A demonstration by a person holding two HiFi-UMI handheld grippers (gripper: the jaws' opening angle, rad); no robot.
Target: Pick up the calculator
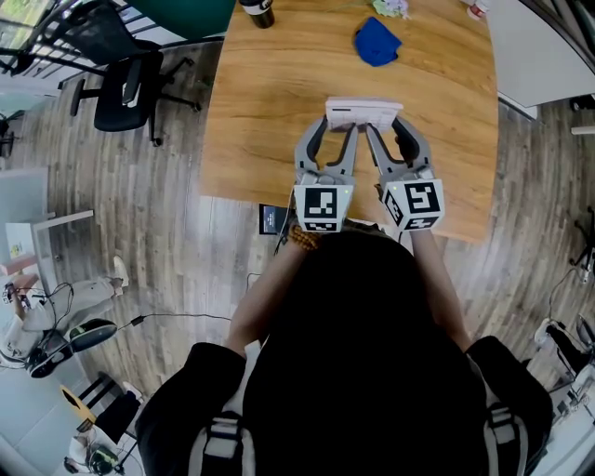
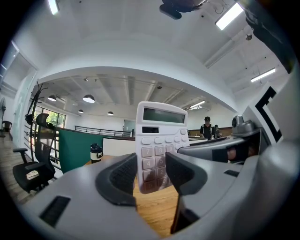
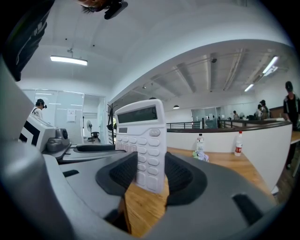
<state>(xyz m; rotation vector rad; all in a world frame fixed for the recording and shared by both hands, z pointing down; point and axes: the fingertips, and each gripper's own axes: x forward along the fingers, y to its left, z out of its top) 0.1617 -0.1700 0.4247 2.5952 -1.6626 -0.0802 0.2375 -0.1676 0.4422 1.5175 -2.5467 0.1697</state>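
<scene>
Calculator (image 1: 363, 112) stands upright over the near part of the wooden surface (image 1: 260, 112), keys facing you, gripped from both sides. Your left hand-held gripper (image 1: 333, 132) pinches its lower left part between the pads. Your right hand-held gripper (image 1: 389, 132) pinches the lower right part the same way. A blue cloth (image 1: 376, 43) lies farther back on the surface.

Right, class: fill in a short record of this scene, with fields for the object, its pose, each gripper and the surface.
object: white calculator
pose: upright, keys facing the person
left gripper: jaws closed on the calculator
right gripper: jaws closed on the calculator
surface: wooden table
also on table: blue cloth, dark cup
</scene>
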